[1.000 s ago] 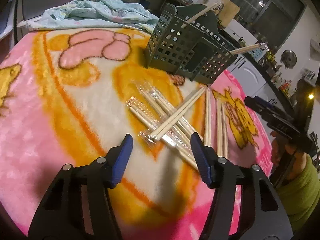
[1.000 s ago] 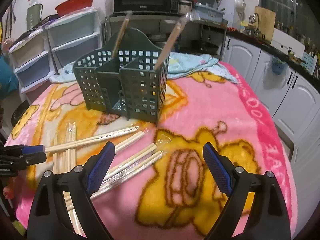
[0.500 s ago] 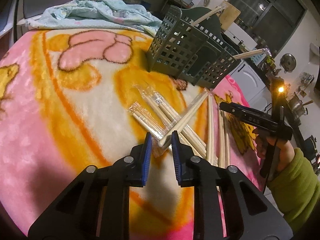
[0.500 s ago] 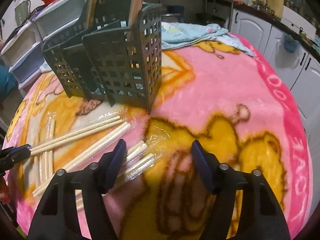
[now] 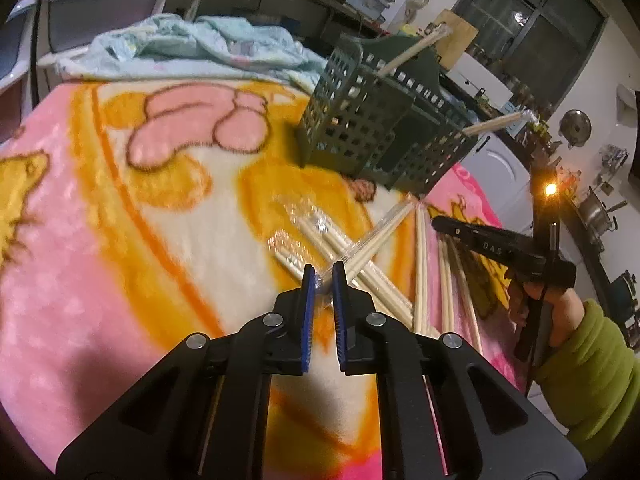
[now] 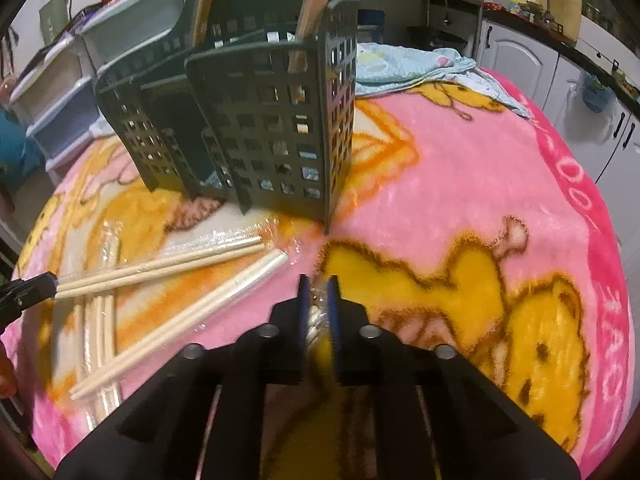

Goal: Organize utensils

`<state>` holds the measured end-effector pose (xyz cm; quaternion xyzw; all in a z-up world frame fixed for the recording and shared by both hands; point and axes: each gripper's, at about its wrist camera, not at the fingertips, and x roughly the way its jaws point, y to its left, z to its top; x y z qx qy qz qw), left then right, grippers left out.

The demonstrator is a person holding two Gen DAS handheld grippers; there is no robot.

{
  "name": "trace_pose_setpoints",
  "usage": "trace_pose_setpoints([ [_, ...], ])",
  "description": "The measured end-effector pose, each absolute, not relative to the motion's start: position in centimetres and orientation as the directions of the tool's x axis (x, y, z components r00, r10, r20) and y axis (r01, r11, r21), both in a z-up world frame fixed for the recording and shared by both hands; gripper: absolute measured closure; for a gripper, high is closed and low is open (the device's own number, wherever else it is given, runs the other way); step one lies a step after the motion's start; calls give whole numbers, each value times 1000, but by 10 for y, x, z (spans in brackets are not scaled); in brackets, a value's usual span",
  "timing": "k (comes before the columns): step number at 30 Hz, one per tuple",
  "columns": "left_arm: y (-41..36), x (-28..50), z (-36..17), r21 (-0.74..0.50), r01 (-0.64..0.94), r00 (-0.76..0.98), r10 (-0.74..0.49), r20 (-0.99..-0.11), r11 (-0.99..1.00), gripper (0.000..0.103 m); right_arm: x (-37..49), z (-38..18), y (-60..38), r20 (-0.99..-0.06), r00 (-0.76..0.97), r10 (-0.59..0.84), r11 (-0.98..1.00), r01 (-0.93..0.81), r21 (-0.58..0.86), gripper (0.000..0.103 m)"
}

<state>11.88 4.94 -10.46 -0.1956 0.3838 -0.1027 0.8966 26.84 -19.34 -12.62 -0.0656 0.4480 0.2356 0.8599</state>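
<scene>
A dark green lattice caddy (image 5: 372, 132) (image 6: 272, 120) stands on the pink blanket with a chopstick pair leaning in each of two compartments. Several wrapped chopstick pairs (image 5: 420, 264) (image 6: 192, 312) lie in front of it. My left gripper (image 5: 322, 276) (image 6: 50, 282) is closing, its blue pads pinching the near end of one wrapped pair (image 5: 376, 236) (image 6: 160, 266) that lies crossed over the others. My right gripper (image 6: 318, 284) (image 5: 436, 222) is closing too, with the crinkled wrapper end of another pair (image 6: 316, 312) squeezed between its pads, low over the blanket.
A light blue cloth (image 5: 192, 48) (image 6: 404, 64) is bunched behind the caddy. The blanket (image 5: 80, 240) covers a round table whose edge curves off at the right (image 6: 608, 280). Plastic drawers (image 6: 60, 80) stand far left. A hand in a green sleeve (image 5: 588, 364) holds the right gripper.
Both grippers went from wide open to closed on wrapped chopstick ends. The right gripper dropped lower and nearer the caddy; the left one hardly moved.
</scene>
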Motion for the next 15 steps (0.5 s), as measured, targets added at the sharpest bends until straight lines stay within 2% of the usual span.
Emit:
trace_pose_setpoints([
  [9, 46, 117, -64, -399, 88, 750, -324, -577, 913, 99, 259, -93, -201, -746, 516, 421, 867, -470, 164, 98],
  [15, 40, 116, -46, -386, 114, 772, -326, -545, 915, 100, 260, -88, -208, -735, 533, 419, 870, -468, 156, 98],
])
